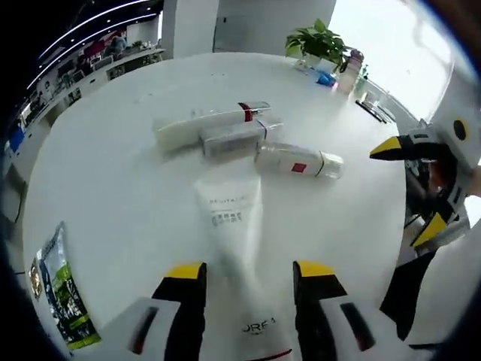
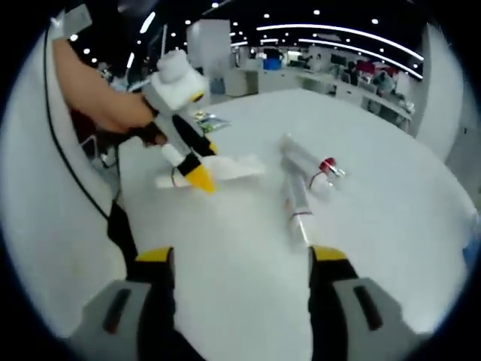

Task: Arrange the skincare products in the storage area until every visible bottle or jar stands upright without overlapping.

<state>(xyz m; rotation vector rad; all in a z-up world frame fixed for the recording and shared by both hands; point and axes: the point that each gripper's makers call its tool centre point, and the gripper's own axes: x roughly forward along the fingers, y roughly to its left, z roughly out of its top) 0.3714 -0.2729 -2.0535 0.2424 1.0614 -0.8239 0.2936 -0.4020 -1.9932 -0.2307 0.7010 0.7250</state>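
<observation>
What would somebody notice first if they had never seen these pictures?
Probably the white tube lying flat between the left gripper's open yellow-tipped fingers. Just beyond it, three bottles lie toppled together mid-table. A leafy potted plant stands at the white table's far edge.

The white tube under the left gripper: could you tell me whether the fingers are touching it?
Cannot tell. In the left gripper view the white tube runs between the left gripper fingers, but blur hides any contact or gap.
</observation>
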